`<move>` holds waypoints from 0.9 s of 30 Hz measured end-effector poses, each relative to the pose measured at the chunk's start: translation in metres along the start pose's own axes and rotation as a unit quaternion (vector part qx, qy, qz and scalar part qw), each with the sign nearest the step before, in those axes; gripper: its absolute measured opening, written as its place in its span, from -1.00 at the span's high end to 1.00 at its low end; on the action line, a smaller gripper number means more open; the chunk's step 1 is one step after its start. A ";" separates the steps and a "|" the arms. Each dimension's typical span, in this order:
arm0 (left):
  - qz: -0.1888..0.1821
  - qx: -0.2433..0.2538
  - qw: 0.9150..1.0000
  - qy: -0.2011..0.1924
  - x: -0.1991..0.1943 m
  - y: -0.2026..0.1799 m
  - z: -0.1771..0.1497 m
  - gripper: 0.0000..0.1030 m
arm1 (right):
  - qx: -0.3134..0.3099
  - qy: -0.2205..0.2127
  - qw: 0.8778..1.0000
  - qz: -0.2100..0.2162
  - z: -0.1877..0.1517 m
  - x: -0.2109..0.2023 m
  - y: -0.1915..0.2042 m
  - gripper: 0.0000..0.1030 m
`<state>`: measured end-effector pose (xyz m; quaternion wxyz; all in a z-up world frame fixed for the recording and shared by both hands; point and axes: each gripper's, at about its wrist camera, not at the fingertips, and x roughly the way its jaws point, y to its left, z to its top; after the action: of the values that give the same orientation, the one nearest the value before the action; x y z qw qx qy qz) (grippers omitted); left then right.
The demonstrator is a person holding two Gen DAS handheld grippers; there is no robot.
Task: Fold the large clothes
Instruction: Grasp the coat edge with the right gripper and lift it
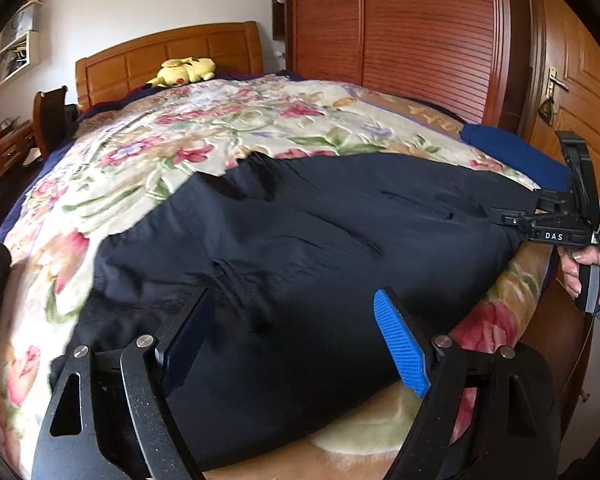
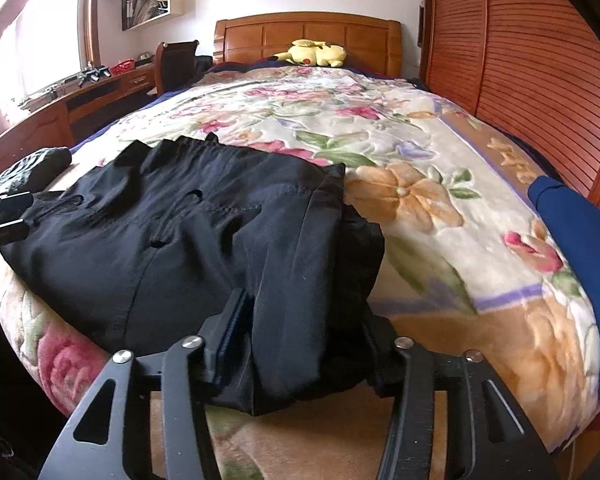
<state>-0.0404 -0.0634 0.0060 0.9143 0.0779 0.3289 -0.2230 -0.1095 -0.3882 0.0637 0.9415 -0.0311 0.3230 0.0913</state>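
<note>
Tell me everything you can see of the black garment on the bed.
The black garment is smooth, thin woven cloth with stitched seams, folded into a rough rectangle on the floral blanket near the bed's near edge. Its near end bunches between the right claw fingers. The left claw hangs open over it.

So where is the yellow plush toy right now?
The yellow plush toy lies at the far end of the bed, against the wooden headboard, beyond the floral blanket in both wrist views.

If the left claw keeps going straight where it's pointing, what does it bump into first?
Most likely the black clothes lying on the flowery blanket. The left claw is open and tilted down at them.
</note>
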 end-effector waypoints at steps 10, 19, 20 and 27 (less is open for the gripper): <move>-0.009 0.001 1.000 0.019 0.016 -0.007 -0.008 -0.60 | 0.029 0.020 0.999 0.021 -0.007 0.018 -0.006 -0.29; -0.015 0.002 0.999 0.033 0.028 -0.008 -0.018 -0.65 | 0.056 0.027 0.996 0.059 -0.007 0.026 -0.016 -0.14; -0.015 0.003 0.999 0.033 0.029 -0.008 -0.019 -0.65 | 0.060 0.029 0.996 0.066 -0.006 0.026 -0.018 -0.09; -0.018 -0.001 0.999 0.043 0.034 -0.009 -0.023 -0.65 | 0.043 0.011 0.996 0.076 0.002 0.014 -0.012 0.43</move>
<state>-0.0341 -0.0769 -0.0333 0.8954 0.0810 0.3691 -0.2355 -0.0953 -0.3979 0.0567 0.9285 0.0329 0.3387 0.1487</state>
